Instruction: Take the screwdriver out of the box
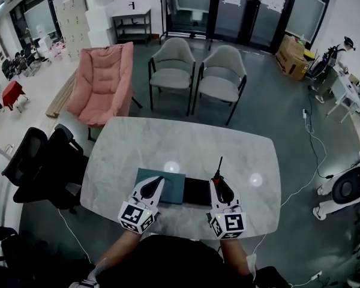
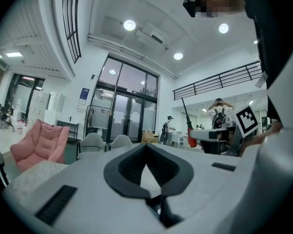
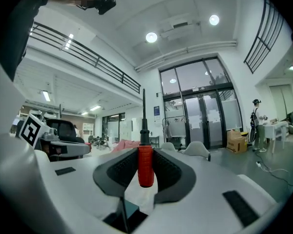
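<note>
Jaws clamp screwdriver (image 3: 145, 168) upright; right gripper (image 3: 145, 155) points level.

Head overhead; gripper views toward doors (image 2: 122, 113)

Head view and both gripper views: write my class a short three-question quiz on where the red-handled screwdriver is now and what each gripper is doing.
1. True or false: the red-handled, black-shafted screwdriver lies flat inside the black box.
2. Which gripper holds it? A. left gripper B. right gripper C. neither
3. Fill in: the left gripper's jaws are ____, with nothing between them.

Key: 1 false, it stands upright in a gripper's jaws; 2 B; 3 shut.
</note>
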Tool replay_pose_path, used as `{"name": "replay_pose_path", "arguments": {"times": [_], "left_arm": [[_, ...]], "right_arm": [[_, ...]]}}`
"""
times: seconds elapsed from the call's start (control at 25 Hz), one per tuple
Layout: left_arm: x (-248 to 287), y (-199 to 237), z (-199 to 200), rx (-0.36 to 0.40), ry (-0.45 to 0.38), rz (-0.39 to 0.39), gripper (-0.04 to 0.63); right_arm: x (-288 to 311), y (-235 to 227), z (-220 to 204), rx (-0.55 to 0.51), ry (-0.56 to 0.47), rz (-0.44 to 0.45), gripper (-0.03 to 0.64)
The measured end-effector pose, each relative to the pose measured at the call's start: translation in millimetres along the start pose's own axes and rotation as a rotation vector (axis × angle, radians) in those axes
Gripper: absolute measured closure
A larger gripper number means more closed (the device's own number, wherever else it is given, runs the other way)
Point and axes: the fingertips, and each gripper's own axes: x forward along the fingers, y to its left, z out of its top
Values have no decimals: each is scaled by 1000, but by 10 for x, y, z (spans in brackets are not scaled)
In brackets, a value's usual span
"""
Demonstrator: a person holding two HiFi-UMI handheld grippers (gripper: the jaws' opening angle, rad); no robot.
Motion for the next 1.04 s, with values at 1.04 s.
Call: {"name": "replay_pose_path", "arguments": {"times": [1.04], "left_arm": [[-40, 18, 110, 30, -28, 21, 589]], "right_arm": [[2, 23, 273, -37, -85, 13, 506]]}}
